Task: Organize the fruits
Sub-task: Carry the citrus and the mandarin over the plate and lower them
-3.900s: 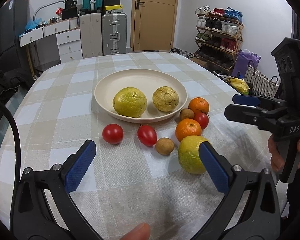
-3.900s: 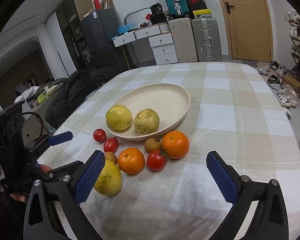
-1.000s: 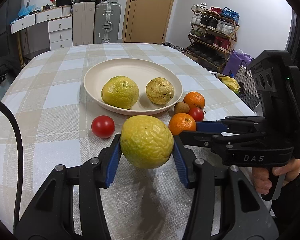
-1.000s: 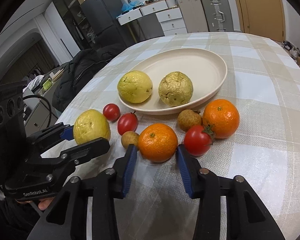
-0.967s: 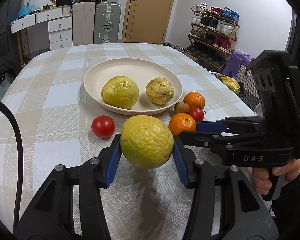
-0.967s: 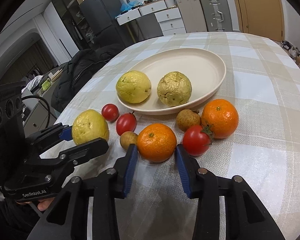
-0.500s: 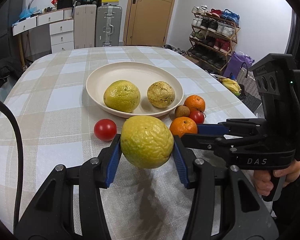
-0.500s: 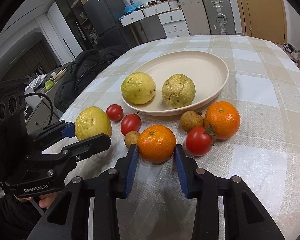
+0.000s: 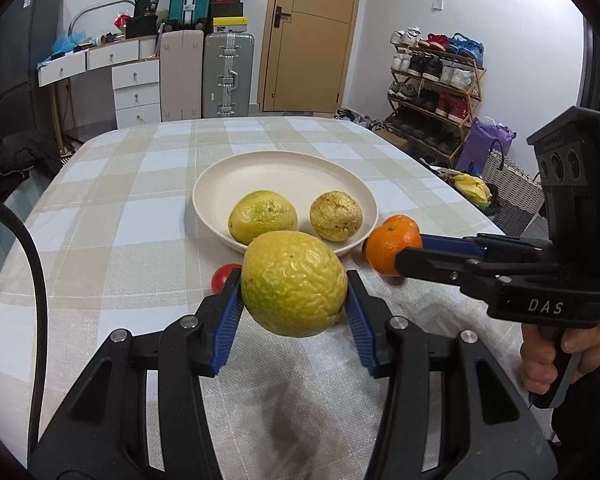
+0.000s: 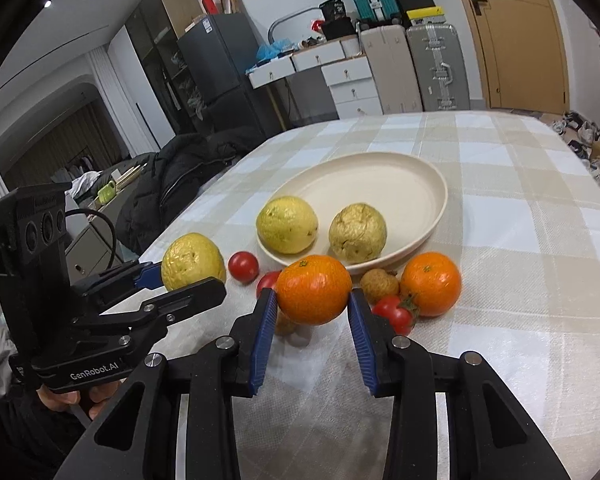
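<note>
The left gripper (image 9: 294, 312) was clamped on a wrinkled yellow-green citrus (image 9: 294, 283), held clear of the checked tablecloth (image 10: 532, 264). Right of it, the right gripper (image 10: 313, 322) had its jaws closing on an orange (image 10: 314, 289), which seemed lifted, though its underside was hidden. Two citrus already sat on the cream plate (image 10: 428, 178); the two tomatoes (image 10: 243, 266), two small brown fruits, a third tomato and a second orange (image 10: 431, 283) still lay on the cloth. A second earlier the orange rested on the table between wider jaws, and both grippers had since risen.
</note>
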Tool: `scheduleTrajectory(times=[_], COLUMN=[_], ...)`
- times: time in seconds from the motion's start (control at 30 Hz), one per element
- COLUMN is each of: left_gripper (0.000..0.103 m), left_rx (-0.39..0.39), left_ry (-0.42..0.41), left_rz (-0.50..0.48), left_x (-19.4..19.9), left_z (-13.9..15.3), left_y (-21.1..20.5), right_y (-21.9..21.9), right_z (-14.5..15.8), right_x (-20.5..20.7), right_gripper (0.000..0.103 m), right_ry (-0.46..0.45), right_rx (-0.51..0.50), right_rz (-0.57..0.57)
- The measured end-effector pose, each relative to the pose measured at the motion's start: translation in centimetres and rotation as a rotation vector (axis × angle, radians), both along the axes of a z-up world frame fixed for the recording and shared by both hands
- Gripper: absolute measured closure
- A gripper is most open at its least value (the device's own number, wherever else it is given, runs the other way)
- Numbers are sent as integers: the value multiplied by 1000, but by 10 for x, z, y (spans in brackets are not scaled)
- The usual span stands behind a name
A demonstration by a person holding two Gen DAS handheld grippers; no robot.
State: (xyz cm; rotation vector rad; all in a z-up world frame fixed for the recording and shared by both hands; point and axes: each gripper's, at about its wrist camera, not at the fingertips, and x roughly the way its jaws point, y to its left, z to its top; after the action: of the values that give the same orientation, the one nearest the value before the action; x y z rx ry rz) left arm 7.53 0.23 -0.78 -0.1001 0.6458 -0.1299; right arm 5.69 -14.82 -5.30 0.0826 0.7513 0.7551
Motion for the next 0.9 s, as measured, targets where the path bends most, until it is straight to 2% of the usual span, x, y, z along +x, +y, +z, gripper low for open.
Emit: scheduleTrajectory(times=[0.07,0.2,0.27,0.33,0.47,0.73,0.9], left_gripper=[56,56,56,56,56,56,56], left_rx=[0,-20,-18,-35,-47,-42,-41], left_ry=[-5,2,15,25,30,34,32], left_rz=[4,13,21,28,35,27,27], left_x=[1,4,5,6,7,10,11], left_z=[1,1,-3,-5,-7,-7,-7], left_y=[2,6,7,11,15,14,13], right_y=[-3,-1,2,6,12,32,37], right_z=[2,-2,-9,-11,-10,-20,-23], right_x=[2,7,7,6,6,16,20], right_gripper=[73,73,73,73,72,63,58], right_ry=[-10,-7,31,28,17,63,71], right_rx=[12,-43,-58,-105,-104,-165,-149], right_rz=[-17,-27,18,25,31,-3,-9])
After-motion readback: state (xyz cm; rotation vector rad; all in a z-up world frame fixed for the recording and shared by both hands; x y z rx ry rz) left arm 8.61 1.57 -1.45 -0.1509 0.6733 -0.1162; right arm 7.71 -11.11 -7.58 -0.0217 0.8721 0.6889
